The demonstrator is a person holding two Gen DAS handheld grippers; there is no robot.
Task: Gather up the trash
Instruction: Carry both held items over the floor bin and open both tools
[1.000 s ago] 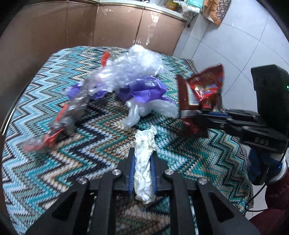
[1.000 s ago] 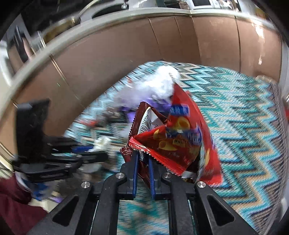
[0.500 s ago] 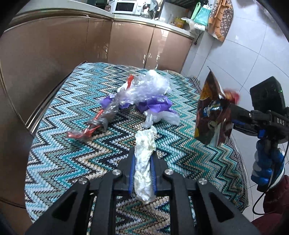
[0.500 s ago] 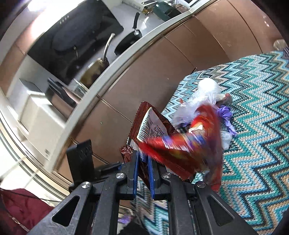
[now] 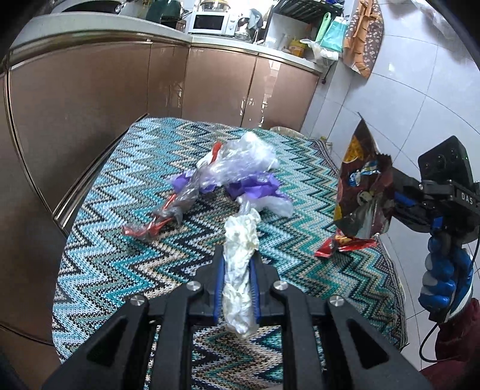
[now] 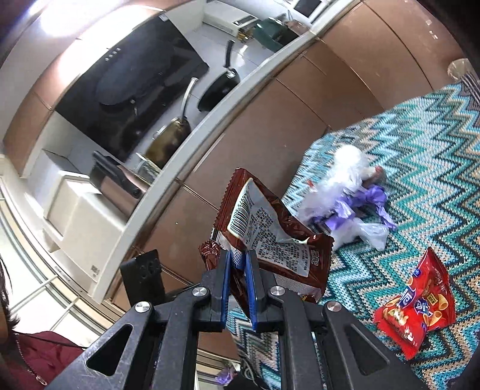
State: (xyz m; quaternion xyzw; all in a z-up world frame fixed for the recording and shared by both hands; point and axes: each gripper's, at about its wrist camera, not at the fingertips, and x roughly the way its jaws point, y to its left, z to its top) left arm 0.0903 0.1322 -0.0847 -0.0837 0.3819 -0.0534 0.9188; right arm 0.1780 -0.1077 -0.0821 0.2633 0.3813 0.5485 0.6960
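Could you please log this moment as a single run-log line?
left gripper: shut on crumpled tissue | right gripper: shut on brown snack wrapper | red snack bag: on tablecloth

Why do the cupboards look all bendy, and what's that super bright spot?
Left wrist view: the fisheye lens curves the brown cupboards, which mirror the room; everything is sharp. Right wrist view: the counter edge bows, and glare whites out the top left corner.
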